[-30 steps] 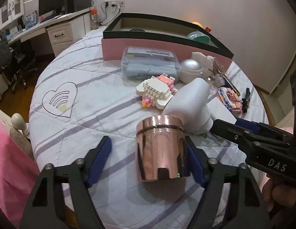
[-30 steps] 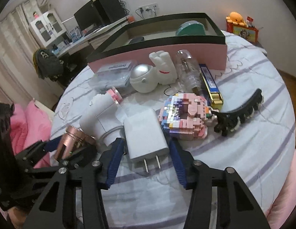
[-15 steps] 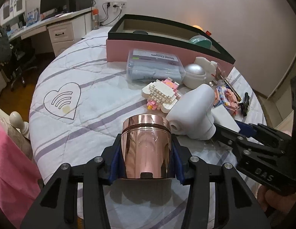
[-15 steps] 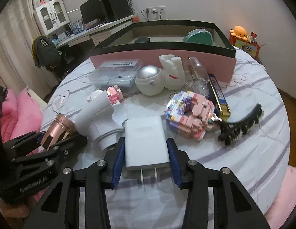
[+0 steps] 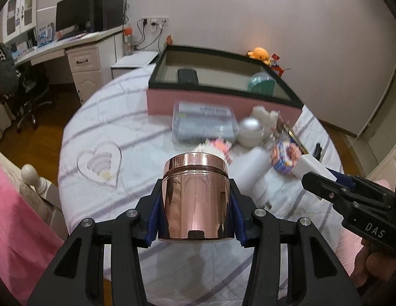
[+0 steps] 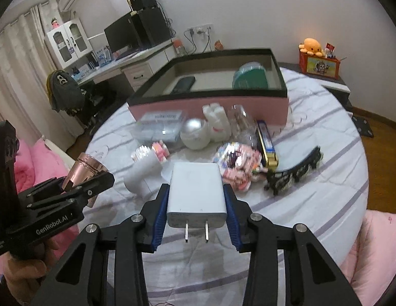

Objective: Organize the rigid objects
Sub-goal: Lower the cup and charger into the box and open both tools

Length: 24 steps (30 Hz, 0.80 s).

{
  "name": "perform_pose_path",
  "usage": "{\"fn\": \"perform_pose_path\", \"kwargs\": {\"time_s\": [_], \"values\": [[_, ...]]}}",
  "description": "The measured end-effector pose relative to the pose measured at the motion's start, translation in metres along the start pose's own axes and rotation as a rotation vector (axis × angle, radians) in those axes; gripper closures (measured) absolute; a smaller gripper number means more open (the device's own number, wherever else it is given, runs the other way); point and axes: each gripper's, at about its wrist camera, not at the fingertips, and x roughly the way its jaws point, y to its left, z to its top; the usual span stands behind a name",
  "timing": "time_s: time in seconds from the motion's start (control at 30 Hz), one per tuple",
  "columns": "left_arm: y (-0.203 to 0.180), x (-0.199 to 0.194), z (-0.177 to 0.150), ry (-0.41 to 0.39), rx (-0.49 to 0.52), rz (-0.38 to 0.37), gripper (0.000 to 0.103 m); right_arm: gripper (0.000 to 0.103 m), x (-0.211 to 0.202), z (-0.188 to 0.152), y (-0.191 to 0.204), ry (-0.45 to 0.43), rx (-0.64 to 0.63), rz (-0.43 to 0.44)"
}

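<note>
Already both tools are loaded. On the left, the left gripper (image 5: 195,211) has its blue-padded jaws pressed against the sides of a shiny rose-gold metal canister with a stepped lid (image 5: 195,193), which stands upright between them, its long axis vertical, apparently lifted clear of the white quilt with lilac stripes (image 5: 116,127); from the right wrist camera the same canister (image 6: 81,172) shows tilted at the far left edge of the bed. Further right, the right gripper (image 6: 196,204) is clamped on a white rectangular plug-in charger (image 6: 196,196), held flat with its two metal prongs pointing back toward the handle and its long axis running along the fingers.

Ahead of both, against the far edge of the quilt, sits the pink open box with a black rim (image 6: 279,93); it already holds a dark flat handset (image 6: 183,84) toward its left end and a teal round container (image 6: 251,75) toward its right. Between the grippers and the box lies the unsorted clutter: a clear plastic case (image 6: 160,125), a silver-white ball (image 6: 195,135), a white cylindrical appliance (image 6: 143,176), a pastel brick model (image 6: 236,163) and a black toothed hair clip (image 6: 295,170).

The box lies straight forward from each gripper, beyond the clutter, so the coming move looks like a lift-and-carry over the pink front wall. The left hand seems nearer the left end, the right hand the middle; the free floor between handset and teal container looks the safest landing place.
</note>
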Motion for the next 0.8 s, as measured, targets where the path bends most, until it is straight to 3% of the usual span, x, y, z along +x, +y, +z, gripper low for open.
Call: {"fn": "perform_pose_path", "kwargs": {"time_s": [0.17, 0.5, 0.63, 0.8], "values": [[0.001, -0.004, 0.033, -0.044, 0.012, -0.005, 0.056, 0.062, -0.008, 0.026, 0.004, -0.046, -0.025, 0.011], [0.003, 0.031, 0.135, -0.107, 0.035, 0.016, 0.056, 0.062, 0.021, 0.125, 0.002, -0.129, -0.078, -0.012], [-0.002, 0.069, 0.174, -0.087, 0.045, 0.012, 0.056, 0.062, 0.057, 0.16, -0.012, -0.105, -0.055, -0.014], [-0.004, 0.126, 0.196, -0.004, 0.028, -0.017, 0.056, 0.061, 0.11, 0.186, -0.027, -0.027, -0.032, -0.021]]}}
